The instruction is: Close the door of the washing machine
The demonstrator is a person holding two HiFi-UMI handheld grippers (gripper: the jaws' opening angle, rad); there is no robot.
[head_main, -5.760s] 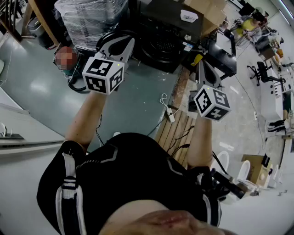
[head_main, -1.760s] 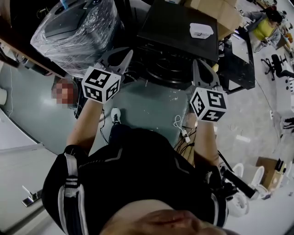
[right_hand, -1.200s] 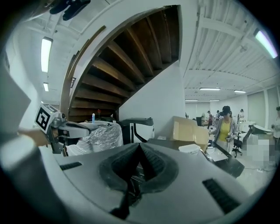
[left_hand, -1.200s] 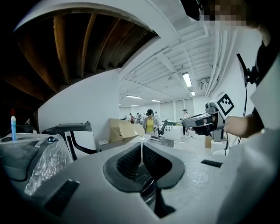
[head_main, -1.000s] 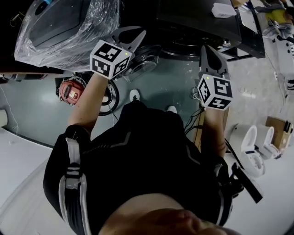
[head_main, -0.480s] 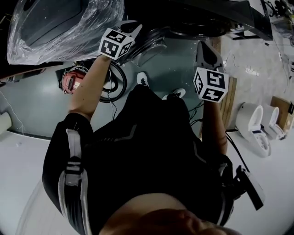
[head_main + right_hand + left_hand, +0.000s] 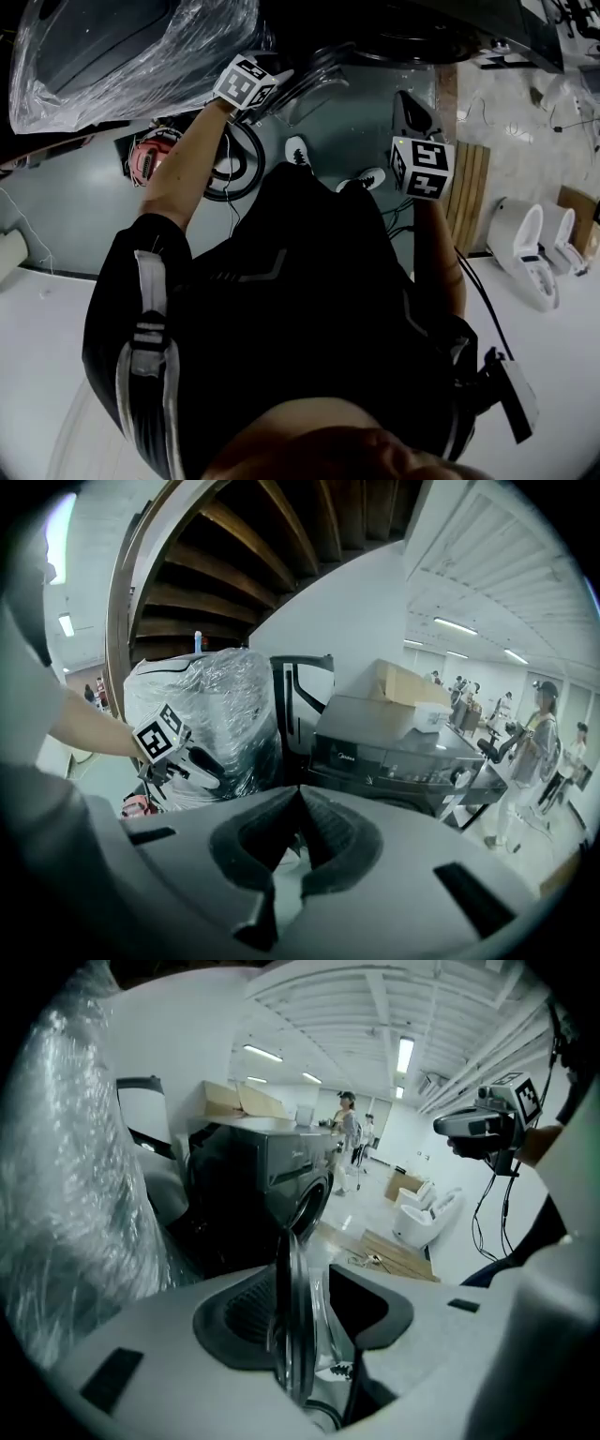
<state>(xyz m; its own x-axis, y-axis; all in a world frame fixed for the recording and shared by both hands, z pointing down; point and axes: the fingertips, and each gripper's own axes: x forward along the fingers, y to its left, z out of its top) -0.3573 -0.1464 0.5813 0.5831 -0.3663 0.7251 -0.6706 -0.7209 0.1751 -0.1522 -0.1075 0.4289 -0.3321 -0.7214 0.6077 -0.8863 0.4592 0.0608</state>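
Observation:
The dark front-loading washing machine (image 7: 267, 1180) stands ahead, its round glass door (image 7: 322, 67) swung open toward me. My left gripper (image 7: 302, 1283) straddles the door's rim (image 7: 289, 1335). Its jaws are opening, with the rim between the pads and a gap on the right side. In the head view that left gripper (image 7: 279, 77) reaches up to the door. My right gripper (image 7: 409, 101) hovers to the right, away from the door. In its own view the right gripper (image 7: 300, 797) is shut and holds nothing.
A plastic-wrapped appliance (image 7: 122, 47) stands left of the machine. A red reel (image 7: 150, 157) and a coiled black cable (image 7: 230, 169) lie on the green floor. A wooden pallet (image 7: 464, 197) and white toilets (image 7: 525, 253) are at the right. People stand far back.
Both grippers have sunk and moved in toward the machine. The left one has come onto the rim of the open door; the right one stays off to the side.

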